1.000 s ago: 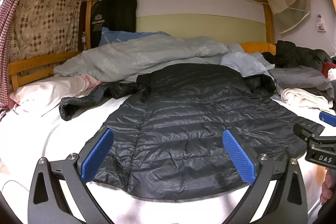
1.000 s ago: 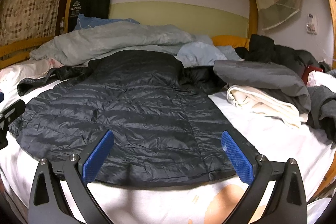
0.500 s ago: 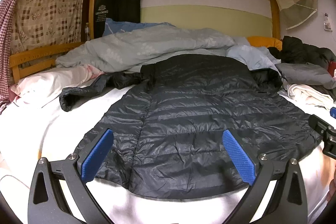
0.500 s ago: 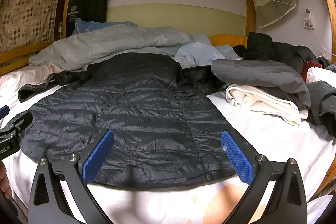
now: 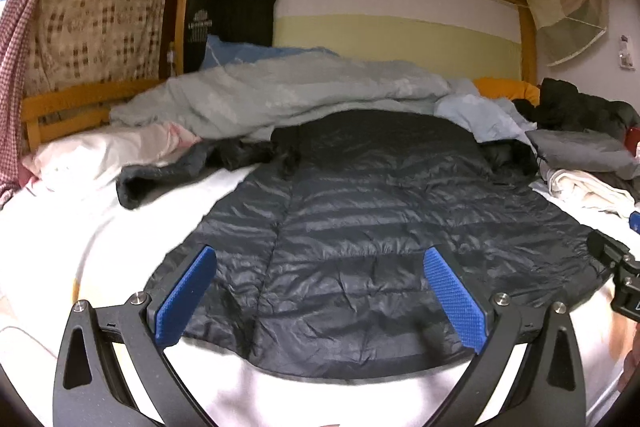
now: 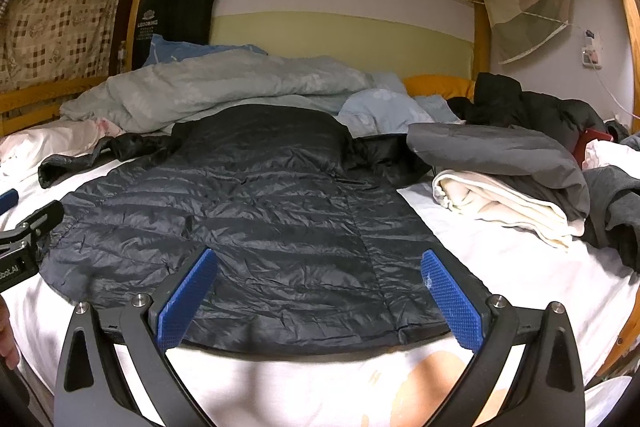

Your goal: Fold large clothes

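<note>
Dark puffy jacket point(image 5: 360, 227), spread flat on the white bed sheet point(image 5: 80, 227), hem toward the cameras, one sleeve point(image 5: 160, 175) stretched out to the left. Left tool point(image 5: 320, 291) over the hem, blue pads point(image 5: 184, 299) wide apart, holding nothing. Right tool point(image 6: 320, 291) over the hem near the right corner, wide apart too, empty. Grey quilt point(image 6: 208, 87) bunched up behind the jacket. Folded clothes point(image 6: 500, 179) piled just to its right.

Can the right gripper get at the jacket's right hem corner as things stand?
Probably yes: the right gripper is open over the dark jacket, whose hem corner lies flat and uncovered on the white sheet.
</note>
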The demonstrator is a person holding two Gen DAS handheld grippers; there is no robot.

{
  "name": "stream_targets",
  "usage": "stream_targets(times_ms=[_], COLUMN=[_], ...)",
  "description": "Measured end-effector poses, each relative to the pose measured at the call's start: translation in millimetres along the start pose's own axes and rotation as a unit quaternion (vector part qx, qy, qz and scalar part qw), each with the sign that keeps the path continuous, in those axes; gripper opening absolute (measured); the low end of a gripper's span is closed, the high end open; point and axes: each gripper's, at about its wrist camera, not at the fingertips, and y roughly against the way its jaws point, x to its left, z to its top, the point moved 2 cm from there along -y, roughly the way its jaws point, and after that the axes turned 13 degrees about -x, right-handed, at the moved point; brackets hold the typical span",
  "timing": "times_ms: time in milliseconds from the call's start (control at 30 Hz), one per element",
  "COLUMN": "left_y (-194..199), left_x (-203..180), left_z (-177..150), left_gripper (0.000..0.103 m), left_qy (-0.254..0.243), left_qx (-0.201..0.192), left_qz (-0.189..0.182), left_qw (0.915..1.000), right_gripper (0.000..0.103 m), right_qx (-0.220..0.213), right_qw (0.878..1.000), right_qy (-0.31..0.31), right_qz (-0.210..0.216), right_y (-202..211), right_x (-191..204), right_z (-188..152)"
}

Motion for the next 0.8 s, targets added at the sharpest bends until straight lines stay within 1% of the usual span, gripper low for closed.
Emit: stream_targets(times_ms=[67, 133, 233, 333, 533, 667, 800], left_y=[-4.2, -4.2, -1.1, 0.5, -2.3, -1.2, -0.9], left_x=[-0.9, -0.7, -1.0, -1.9, -8.6, -9.2, -6.3], left_z=[-3.6, -3.7, -0.7, 0.5, -2.3, -1.4, -1.1], left_gripper=[0.103, 0.103, 0.103, 0.103, 0.103, 0.103, 0.103], left_qy=[-0.008, -0.007, -0.009, -0.013, -0.022, -0.018, -0.013], left_qx=[0.010, 0.010, 0.000, -0.007, 0.003, 0.000, 0.000], left_qz=[0.008, 0.008, 0.008, 0.007, -0.002, -0.009, -0.005], left_qw=[0.9999, 0.9999, 0.9999, 0.9999, 0.9998, 0.9998, 0.9999], right_gripper=[0.103, 0.103, 0.103, 0.103, 0.103, 0.103, 0.103], right_qx=[0.001, 0.004, 0.012, 0.018, 0.030, 0.037, 0.039], right_qw=[1.000, 1.000, 1.000, 0.999, 0.999, 0.999, 0.999], right_qy=[0.005, -0.002, -0.023, -0.028, -0.028, -0.026, -0.034], right_qz=[-0.008, -0.018, -0.008, -0.011, -0.009, -0.009, -0.007], right_y=[-0.5, -1.1, -3.5, -6.3, -10.8, -13.6, -14.0], right_x=[-0.2, -3.2, -8.4, -10.6, -9.9, -8.5, -9.5], right_z=[-0.9, -1.6, -2.1, -3.7, -8.8, -12.0, -11.6])
